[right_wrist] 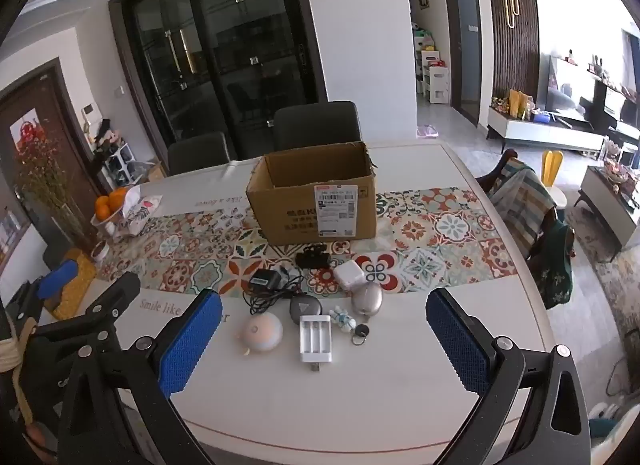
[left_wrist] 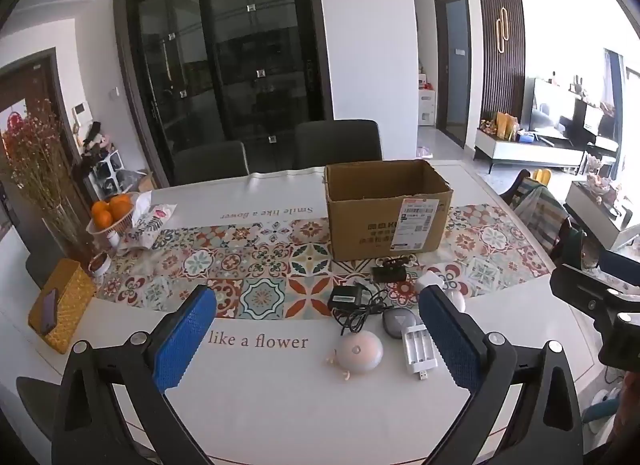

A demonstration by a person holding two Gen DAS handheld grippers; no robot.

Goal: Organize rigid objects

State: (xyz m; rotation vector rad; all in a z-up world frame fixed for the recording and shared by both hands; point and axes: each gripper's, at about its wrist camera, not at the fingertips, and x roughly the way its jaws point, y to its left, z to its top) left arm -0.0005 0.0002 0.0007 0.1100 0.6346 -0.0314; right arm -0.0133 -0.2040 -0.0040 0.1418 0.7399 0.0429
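An open cardboard box [left_wrist: 386,211] [right_wrist: 316,197] stands on the tiled runner of the white table [left_wrist: 280,405]. In front of it lies a cluster: a black adapter with cable [left_wrist: 346,299] [right_wrist: 265,280], a pink round gadget [left_wrist: 358,353] [right_wrist: 262,331], a white battery charger [left_wrist: 416,349] [right_wrist: 315,339], a dark grey case [right_wrist: 303,309], a white cube plug [right_wrist: 349,275], a metallic egg-shaped case [right_wrist: 367,299], a small black device [right_wrist: 313,259], a keyring [right_wrist: 361,332]. My left gripper [left_wrist: 320,341] is open and empty, above the near table. My right gripper [right_wrist: 324,345] is open and empty too.
A bowl of oranges [left_wrist: 110,211], a snack bag [left_wrist: 146,223], a vase of dried flowers [left_wrist: 60,225] and a yellow woven box [left_wrist: 60,305] stand at the table's left. Dark chairs [left_wrist: 338,143] stand behind the table, another chair [right_wrist: 528,209] at the right.
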